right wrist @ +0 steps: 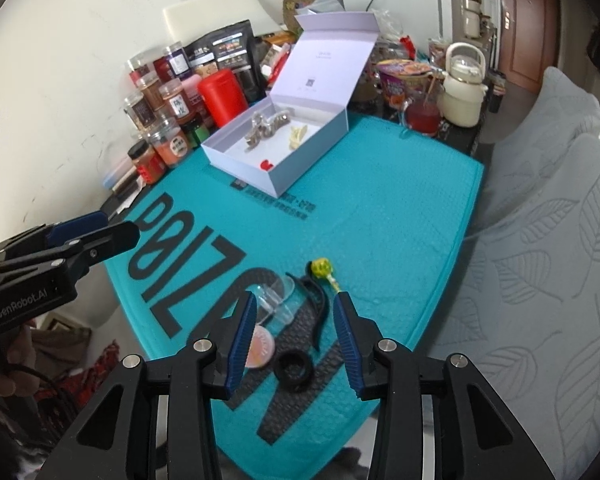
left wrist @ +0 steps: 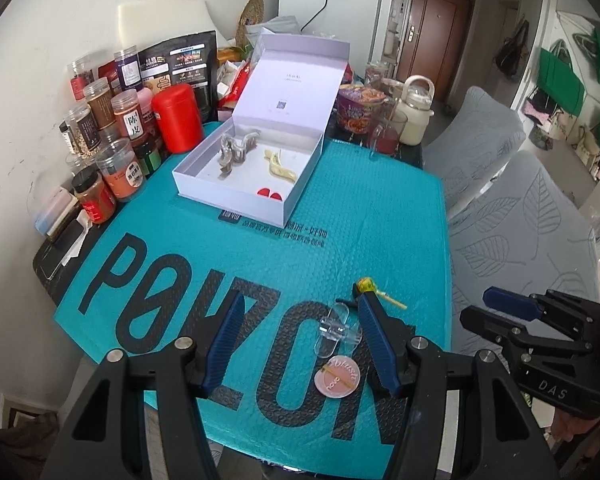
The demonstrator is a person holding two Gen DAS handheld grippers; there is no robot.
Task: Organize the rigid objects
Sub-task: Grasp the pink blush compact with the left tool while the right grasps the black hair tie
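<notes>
An open white box (left wrist: 236, 196) (right wrist: 278, 182) stands at the back of a teal mat (left wrist: 340, 220) and holds a grey hair claw (left wrist: 234, 150), a yellow clip (left wrist: 280, 166) and a red piece (left wrist: 270, 193). Near the front edge lie a clear clip (left wrist: 338, 328) (right wrist: 272, 296), a pink disc (left wrist: 338, 380) (right wrist: 262, 348), a yellow lollipop (left wrist: 366, 285) (right wrist: 321, 267), a black curved clip (right wrist: 320, 308) and a black ring (right wrist: 294, 368). My left gripper (left wrist: 300, 300) is open above the clear clip. My right gripper (right wrist: 296, 300) is open over the black clip and ring, holding nothing.
Spice jars (left wrist: 116, 176) and a red canister (left wrist: 178, 116) line the wall on the left. A noodle cup (left wrist: 358, 108), a glass of red drink (left wrist: 386, 136) and a cream kettle (left wrist: 414, 114) stand behind the mat. Grey leaf-patterned chairs (left wrist: 520, 240) stand to the right.
</notes>
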